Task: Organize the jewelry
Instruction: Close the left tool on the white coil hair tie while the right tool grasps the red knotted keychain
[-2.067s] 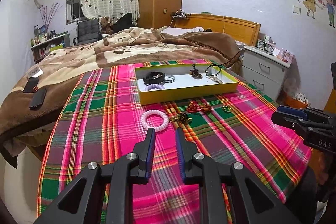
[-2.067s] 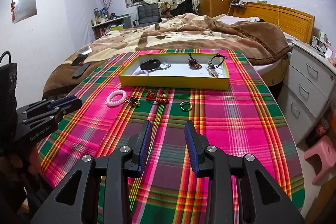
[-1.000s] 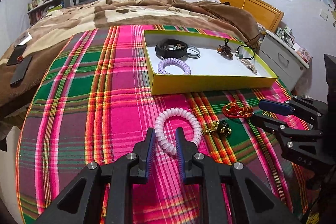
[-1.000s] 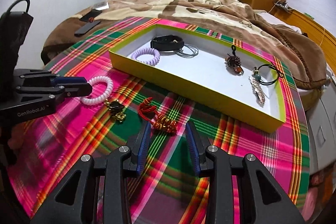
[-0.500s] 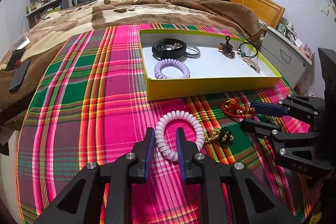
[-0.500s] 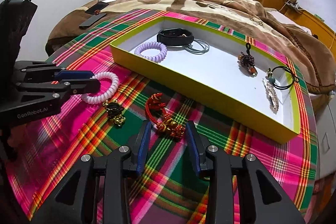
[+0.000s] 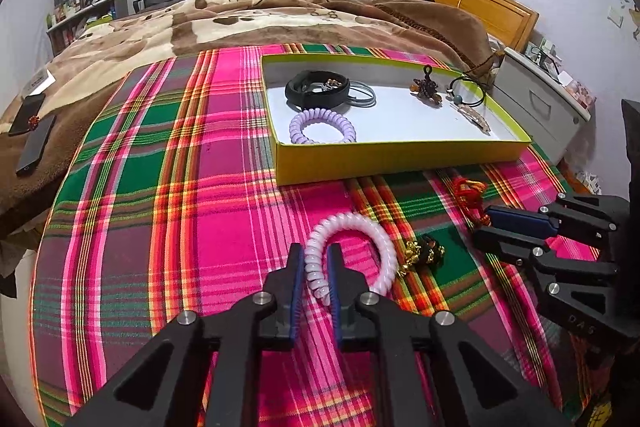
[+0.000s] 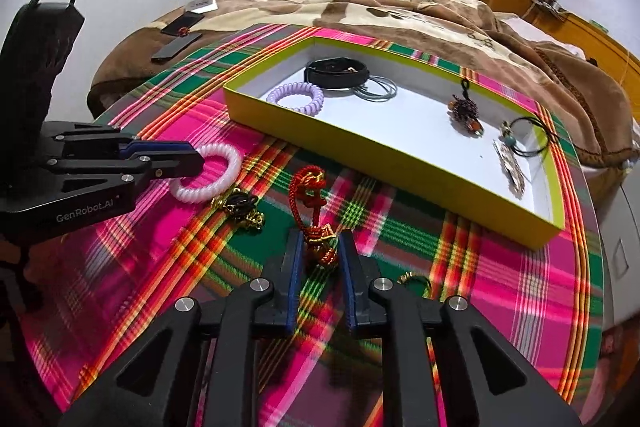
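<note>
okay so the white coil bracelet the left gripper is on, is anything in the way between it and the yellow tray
Nothing visible blocks it. Only bare plaid cloth lies between the white coil bracelet, pinched in the left gripper, and the yellow tray. The tray's near wall must be cleared, and a purple coil band lies just behind it.

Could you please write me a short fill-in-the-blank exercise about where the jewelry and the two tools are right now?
1. The left tool is shut on the pale pink ____ hair tie.
2. The red knotted charm lies between the fingers of the ____ tool.
3. The purple hair tie lies inside the ____ tray.

Missing words: coiled; right; yellow
</note>
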A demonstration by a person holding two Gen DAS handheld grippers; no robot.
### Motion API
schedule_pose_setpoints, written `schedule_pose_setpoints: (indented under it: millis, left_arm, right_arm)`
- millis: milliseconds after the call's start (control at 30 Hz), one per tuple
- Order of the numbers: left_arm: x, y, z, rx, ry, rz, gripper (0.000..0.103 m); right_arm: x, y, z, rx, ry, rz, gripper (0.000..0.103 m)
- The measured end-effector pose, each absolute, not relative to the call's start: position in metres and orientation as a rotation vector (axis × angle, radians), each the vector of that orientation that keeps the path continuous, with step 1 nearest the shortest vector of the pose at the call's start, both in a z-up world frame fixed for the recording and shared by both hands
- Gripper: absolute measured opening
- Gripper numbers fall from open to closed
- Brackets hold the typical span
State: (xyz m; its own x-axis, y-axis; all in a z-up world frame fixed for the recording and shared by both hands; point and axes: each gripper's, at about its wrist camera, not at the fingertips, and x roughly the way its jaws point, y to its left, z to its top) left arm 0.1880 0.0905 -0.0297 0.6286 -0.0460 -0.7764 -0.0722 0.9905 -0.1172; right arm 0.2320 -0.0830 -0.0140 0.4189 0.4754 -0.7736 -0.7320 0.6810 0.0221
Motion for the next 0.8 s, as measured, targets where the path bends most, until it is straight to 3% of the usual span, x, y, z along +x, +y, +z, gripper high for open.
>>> schedule_pose_setpoints:
  millis: [200,267,800]
  left_arm:
    - [0.180,0.086,-0.029,-0.145,0.892,-0.020,0.009]
    - [0.177,0.083,-0.029,-0.143,0.889,-0.025,0.009]
    - [0.151,0.079,-0.017,-0.173,0.847,-0.054,0.008]
  right_arm:
    - [0.223,-0.092,-0.013,-0.300,0.848,0.751,0.017]
    - [0.220,-0.094,-0.012,-0.283,0.847,0.744,0.008]
    - [0.206,-0.123,0.000,-0.139,0.837,0.680,0.008]
